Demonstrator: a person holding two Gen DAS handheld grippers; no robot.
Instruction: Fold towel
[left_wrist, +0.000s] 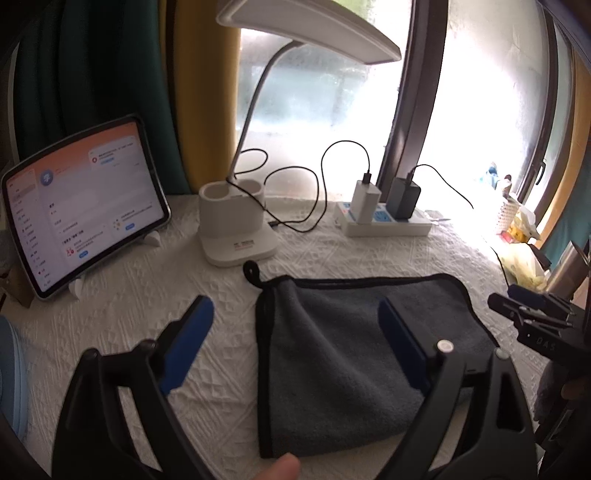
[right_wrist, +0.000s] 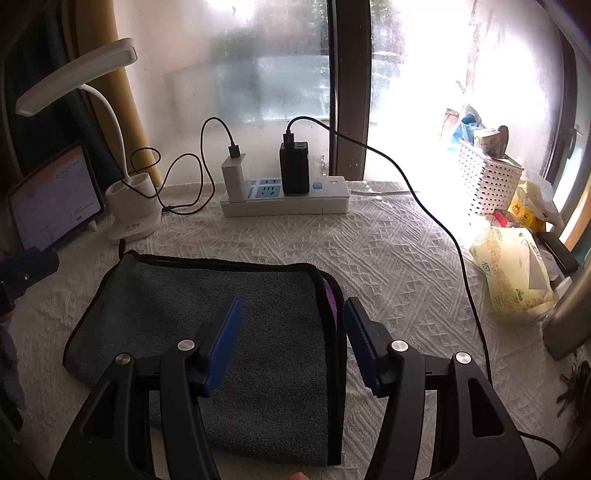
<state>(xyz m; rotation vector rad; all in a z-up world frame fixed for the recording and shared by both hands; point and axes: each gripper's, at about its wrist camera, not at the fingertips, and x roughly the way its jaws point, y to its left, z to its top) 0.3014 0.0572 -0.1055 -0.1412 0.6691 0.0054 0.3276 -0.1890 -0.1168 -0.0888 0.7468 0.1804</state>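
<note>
Both spread wide, gripping nothing: left gripper (left_wrist: 295, 343) straddling the left edge of the folded grey towel (left_wrist: 354, 354), right gripper (right_wrist: 293, 343) over its right edge. Flat on the white tablecloth (right_wrist: 388, 258). Beyond: lamp (left_wrist: 236, 229), tablet (left_wrist: 81, 218), power strip (right_wrist: 288, 201).

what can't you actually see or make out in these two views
- Towel near edge: in the right wrist view, covered by the right tool.
- Tablet text: in the left wrist view, too small and blurred to read.
- Items behind the white basket: in the right wrist view, washed out by window glare.
- Right tool in the left wrist view: cut off by the frame edge.
</note>
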